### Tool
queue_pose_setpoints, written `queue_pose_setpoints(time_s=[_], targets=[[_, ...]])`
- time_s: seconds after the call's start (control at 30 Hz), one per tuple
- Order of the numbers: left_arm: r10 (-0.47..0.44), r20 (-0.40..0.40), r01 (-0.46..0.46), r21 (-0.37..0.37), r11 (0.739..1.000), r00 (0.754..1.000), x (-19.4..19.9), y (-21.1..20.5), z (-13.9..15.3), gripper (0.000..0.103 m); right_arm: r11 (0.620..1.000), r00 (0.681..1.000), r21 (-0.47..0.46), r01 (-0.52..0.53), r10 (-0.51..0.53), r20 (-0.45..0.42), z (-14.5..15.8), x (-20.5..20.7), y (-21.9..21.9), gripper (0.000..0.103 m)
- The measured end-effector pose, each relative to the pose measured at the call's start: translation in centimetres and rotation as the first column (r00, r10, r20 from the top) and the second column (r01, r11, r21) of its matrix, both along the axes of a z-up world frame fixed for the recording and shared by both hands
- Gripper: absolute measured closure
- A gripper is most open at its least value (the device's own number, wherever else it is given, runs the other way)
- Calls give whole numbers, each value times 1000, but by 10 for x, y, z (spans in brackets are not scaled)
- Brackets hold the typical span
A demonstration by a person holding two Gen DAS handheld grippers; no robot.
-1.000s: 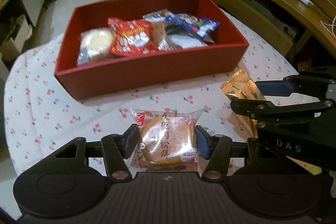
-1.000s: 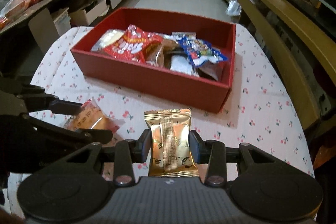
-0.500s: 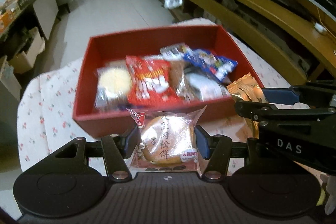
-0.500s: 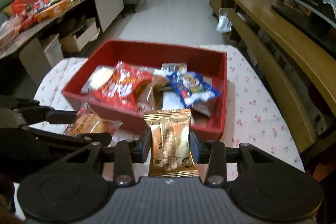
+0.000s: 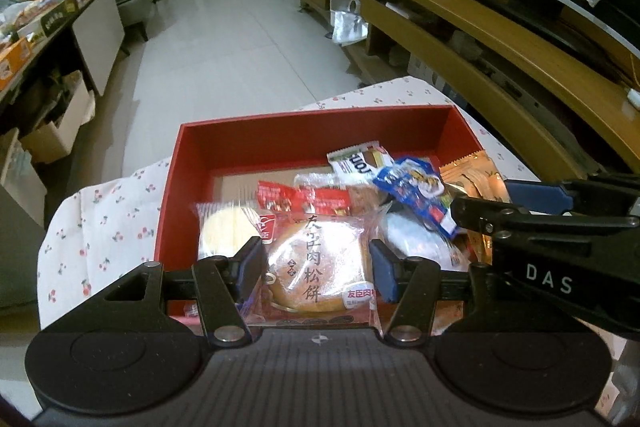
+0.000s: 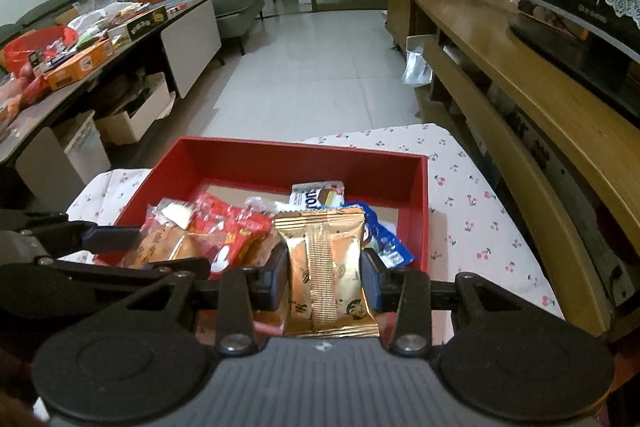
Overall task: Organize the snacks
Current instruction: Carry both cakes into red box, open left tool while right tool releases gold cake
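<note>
My left gripper [image 5: 316, 267] is shut on a clear-wrapped round pastry [image 5: 320, 267], held above the near part of the red box [image 5: 304, 135]. My right gripper [image 6: 325, 279] is shut on a gold snack packet [image 6: 326, 267], also held over the near side of the red box [image 6: 280, 155]. The box holds several snacks: a red packet [image 5: 304, 199], a blue packet [image 5: 416, 191], a pale round cake [image 5: 224, 235]. In the left wrist view the right gripper [image 5: 532, 215] comes in from the right with the gold packet [image 5: 474, 179]. In the right wrist view the left gripper [image 6: 120, 251] shows at left.
The box stands on a table with a cherry-print cloth [image 6: 472, 203]. A long wooden bench [image 6: 540, 99] runs along the right. A low cabinet [image 6: 120, 27] loaded with boxes and bags stands at the left. Tiled floor [image 6: 320, 67] lies beyond the table.
Both grippers have lifted their snacks off the tablecloth and carried them forward over the red box. The box now sits lower and closer in both views.
</note>
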State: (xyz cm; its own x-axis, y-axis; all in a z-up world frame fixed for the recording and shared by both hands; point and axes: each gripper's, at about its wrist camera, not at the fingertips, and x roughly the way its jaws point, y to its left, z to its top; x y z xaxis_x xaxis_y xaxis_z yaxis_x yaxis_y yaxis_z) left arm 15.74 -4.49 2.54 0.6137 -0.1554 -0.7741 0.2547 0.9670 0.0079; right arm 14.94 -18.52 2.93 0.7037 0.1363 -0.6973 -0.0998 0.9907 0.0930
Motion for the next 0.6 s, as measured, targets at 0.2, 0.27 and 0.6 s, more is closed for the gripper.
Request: queue_pose_setpoints(time_s=[0.2,0.27,0.6], targets=[[18,9,-18,23,1000,1000,13,-2,-4,40,1000,1000,-1,8,-8,-4,-5,17,0,53],[25,3,-25,24,999,1000,18,-2,-7,40,1000,1000,-5,9,-9,-6,-8,22,1,53],[46,-1,-46,48,998,999,32,-2,-15,40,1000,1000,-13,18,-19,-21,-20,39,4,53]])
